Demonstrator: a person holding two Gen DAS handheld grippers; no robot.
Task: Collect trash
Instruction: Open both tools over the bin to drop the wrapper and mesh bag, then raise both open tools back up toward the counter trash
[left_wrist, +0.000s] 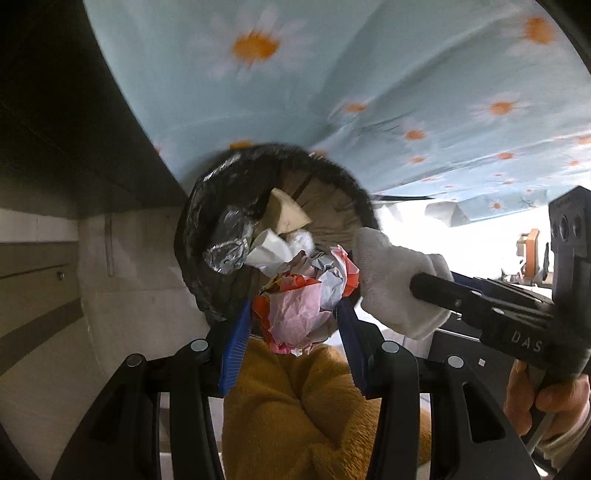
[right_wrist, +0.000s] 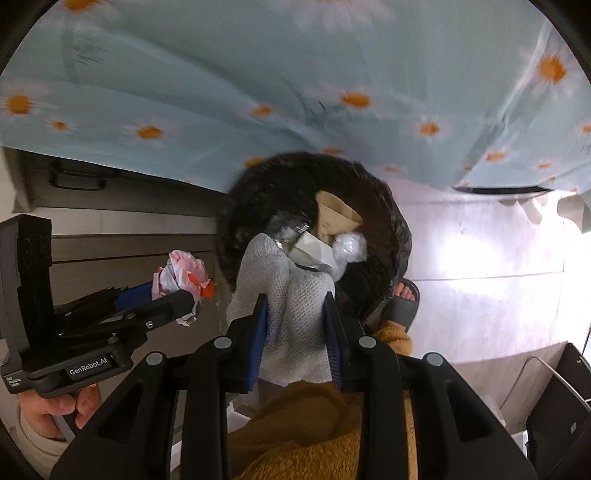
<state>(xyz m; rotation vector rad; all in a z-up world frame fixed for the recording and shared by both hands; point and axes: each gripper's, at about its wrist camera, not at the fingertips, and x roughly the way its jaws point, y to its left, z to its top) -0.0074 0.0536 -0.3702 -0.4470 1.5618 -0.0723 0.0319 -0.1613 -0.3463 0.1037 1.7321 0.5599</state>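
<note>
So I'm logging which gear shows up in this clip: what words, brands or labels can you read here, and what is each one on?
"DAS" on the black body of the right gripper, seen from the left wrist.
"GenRobot.AI" on the base of the left gripper, seen from the right wrist.
A small white label beside it on the same base: too small to read.
The trash bin and daisy cloth carry no readable text.

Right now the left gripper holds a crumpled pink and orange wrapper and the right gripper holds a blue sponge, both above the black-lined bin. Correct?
Not quite. The right gripper is shut on a white knitted cloth, not a blue sponge, as the right wrist view shows. The left gripper does hold the crumpled pink and orange wrapper, both above the black-lined bin.
</note>
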